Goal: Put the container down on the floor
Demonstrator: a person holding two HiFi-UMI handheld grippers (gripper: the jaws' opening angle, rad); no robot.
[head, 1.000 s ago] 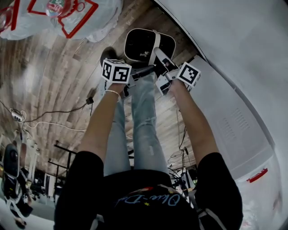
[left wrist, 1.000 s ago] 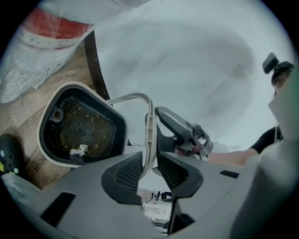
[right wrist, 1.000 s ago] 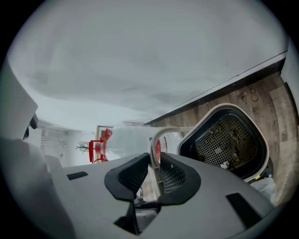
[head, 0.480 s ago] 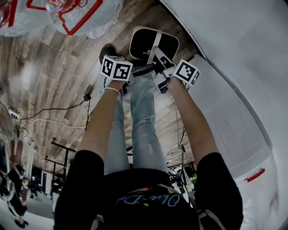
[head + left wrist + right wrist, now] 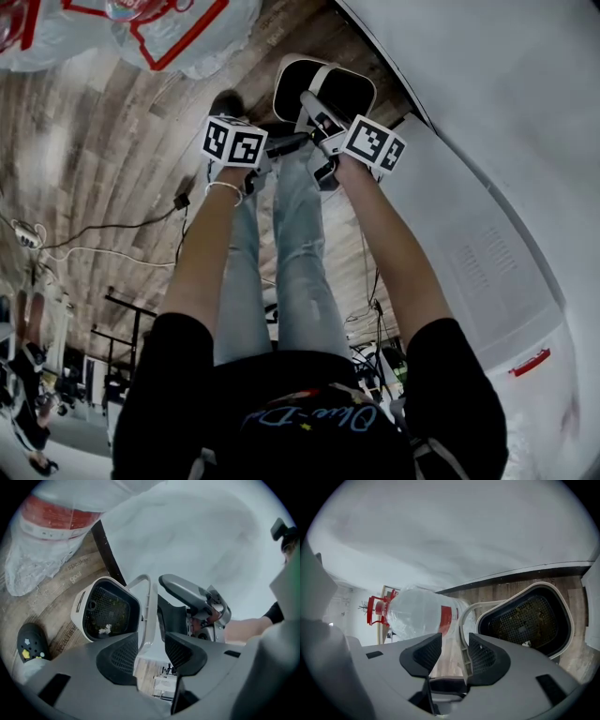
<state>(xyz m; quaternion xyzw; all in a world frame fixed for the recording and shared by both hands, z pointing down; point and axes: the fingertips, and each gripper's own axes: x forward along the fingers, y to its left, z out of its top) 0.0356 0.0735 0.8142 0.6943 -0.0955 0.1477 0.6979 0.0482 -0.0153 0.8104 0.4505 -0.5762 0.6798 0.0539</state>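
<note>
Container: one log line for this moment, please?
container: on floor | left gripper: opening, handle between jaws | right gripper: opening, handle between jaws

A large clear plastic water bottle (image 5: 417, 613) with a red label and red carry handle lies close to the white wall (image 5: 454, 531). A black rubber clog (image 5: 30, 641) bears yellow charms. Thin black cables (image 5: 122, 228) trail beside a white power strip (image 5: 33, 241).

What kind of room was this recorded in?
Probably an indoor lab or workshop: wood-plank floor, loose cables trailing across it, and a large water jug on the floor.
</note>
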